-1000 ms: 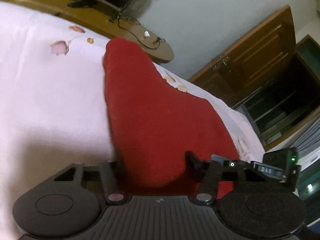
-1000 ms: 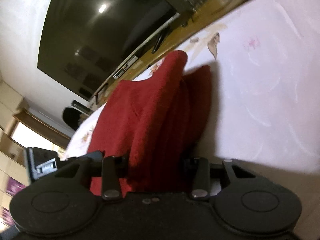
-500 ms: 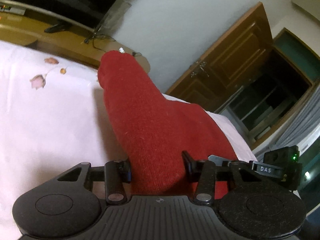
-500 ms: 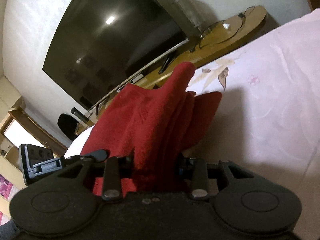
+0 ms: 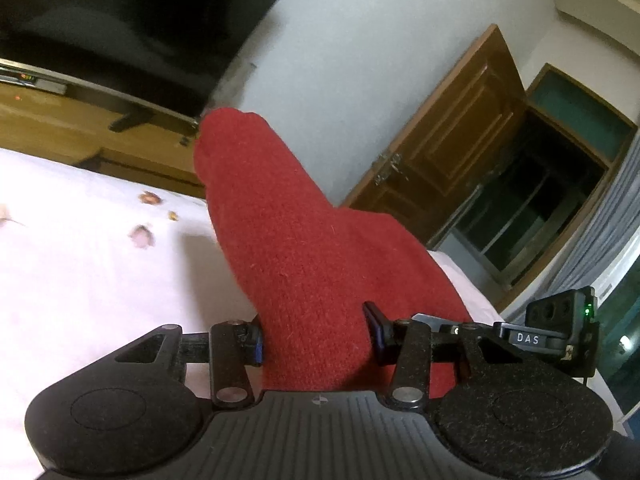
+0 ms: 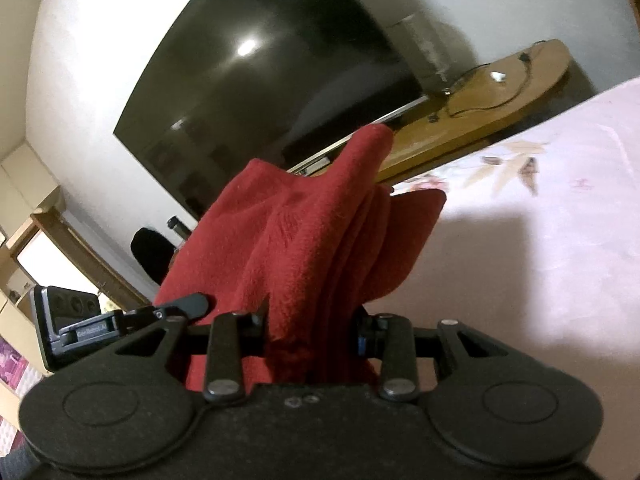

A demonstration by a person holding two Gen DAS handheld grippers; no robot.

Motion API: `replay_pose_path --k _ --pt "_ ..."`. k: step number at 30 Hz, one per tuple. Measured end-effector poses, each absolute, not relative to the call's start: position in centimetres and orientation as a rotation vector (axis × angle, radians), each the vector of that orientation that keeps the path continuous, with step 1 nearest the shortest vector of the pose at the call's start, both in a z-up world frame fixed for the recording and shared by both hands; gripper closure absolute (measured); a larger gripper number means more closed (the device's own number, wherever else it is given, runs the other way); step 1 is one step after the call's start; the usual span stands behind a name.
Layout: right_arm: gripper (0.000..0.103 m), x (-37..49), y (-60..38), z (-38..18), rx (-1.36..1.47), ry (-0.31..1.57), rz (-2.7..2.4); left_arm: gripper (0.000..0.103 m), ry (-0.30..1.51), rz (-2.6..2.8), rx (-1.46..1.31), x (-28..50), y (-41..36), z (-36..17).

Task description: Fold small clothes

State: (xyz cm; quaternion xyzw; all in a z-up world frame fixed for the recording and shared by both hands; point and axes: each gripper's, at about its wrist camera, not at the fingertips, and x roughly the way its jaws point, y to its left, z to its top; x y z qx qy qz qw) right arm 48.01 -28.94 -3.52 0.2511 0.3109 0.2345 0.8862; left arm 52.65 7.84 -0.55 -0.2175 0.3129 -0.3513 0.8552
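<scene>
A red knitted garment hangs bunched in the air above the bed, held at both sides. In the left wrist view my left gripper is shut on one thick edge, and a long red lobe sticks up and away from the fingers. Over in the right wrist view my right gripper is shut on several gathered layers of the same garment, whose folds rise to a point. The cloth hides the inner faces of all the pads. Each gripper's body shows at the edge of the other's view.
A bed with a pale pink flower-printed sheet lies below, also the sheet on the right. Beyond it stand a low wooden bench with cables and a large dark TV. A wooden door is at the right.
Both grippers have risen with the red garment, lifting it off the sheet. More of the TV, wall and door shows and less of the bed.
</scene>
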Motion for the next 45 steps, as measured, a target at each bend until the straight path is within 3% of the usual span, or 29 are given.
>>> replay_pose_path --k 12,26,28,30,32,38,40,45 --pt "0.068 50.4 -17.7 -3.7 0.488 0.698 0.586 0.057 0.674 -0.626 -0.496 50.3 20.9 -1.4" --pt "0.068 54.0 -6.1 -9.6 0.474 0.855 0.696 0.057 0.821 -0.486 -0.639 49.0 32.1 -11.4" --pt "0.068 54.3 -5.6 -11.1 0.477 0.884 0.685 0.05 0.819 -0.477 -0.664 48.6 32.7 -13.3" --pt "0.061 54.6 -5.6 -13.3 0.498 0.938 0.633 0.049 0.774 -0.479 -0.745 48.0 33.4 -14.3" --pt "0.06 54.5 -6.7 -14.4 0.58 0.935 0.635 0.044 0.753 -0.459 -0.731 47.2 33.6 -14.1" --pt "0.045 53.0 -7.0 -11.2 0.442 0.883 0.561 0.038 0.68 -0.372 -0.725 44.8 36.8 -12.3" --pt "0.045 53.1 -7.8 -10.4 0.446 0.847 0.545 0.038 0.648 -0.361 -0.736 45.5 37.8 -11.5" --pt "0.038 56.4 -9.5 -11.8 0.693 0.904 0.561 0.028 0.728 -0.392 -0.733 48.8 36.9 -11.4"
